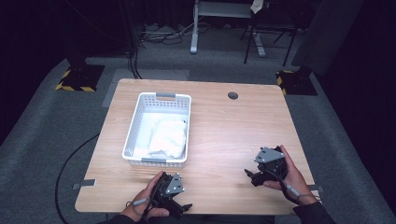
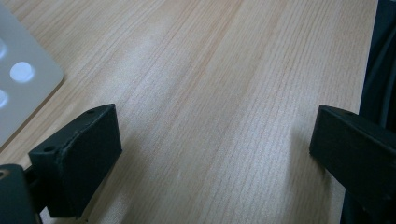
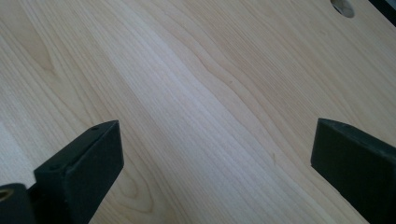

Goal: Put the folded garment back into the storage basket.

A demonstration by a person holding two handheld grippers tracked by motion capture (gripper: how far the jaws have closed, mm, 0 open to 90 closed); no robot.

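Both tongs are seen resting low on the near part of the desk [image 1: 219, 135], each held in a hand, and nothing is gripped by either. The left tongs [image 1: 180, 207] are stood with jaws spread wide over bare wood, just in front of the white basket [image 1: 140, 109]; the right tongs [image 1: 252, 177] are likewise spread wide and are kept well apart from the basket, towards the desk's right side. A white cloth [image 1: 169, 137] is seen lying bunched inside the basket, against its near right part, touched by neither tool. The work is judged to be at a resting point, either before the cloth is reached for or after it has been laid in; which of the two cannot be told. If the cloth is to be taken, a lift of the left tongs over the near rim and a closing on a raised fold would be called for. The whole layout, the cloth and the cable hole [image 1: 232, 95] at the far edge are given by the high view. The wide jaw gap is made plain by the gripper views: a rounded basket corner [image 2: 23, 79] is caught in the left gripper view, and the cable hole [image 3: 343, 7] in the right gripper view.
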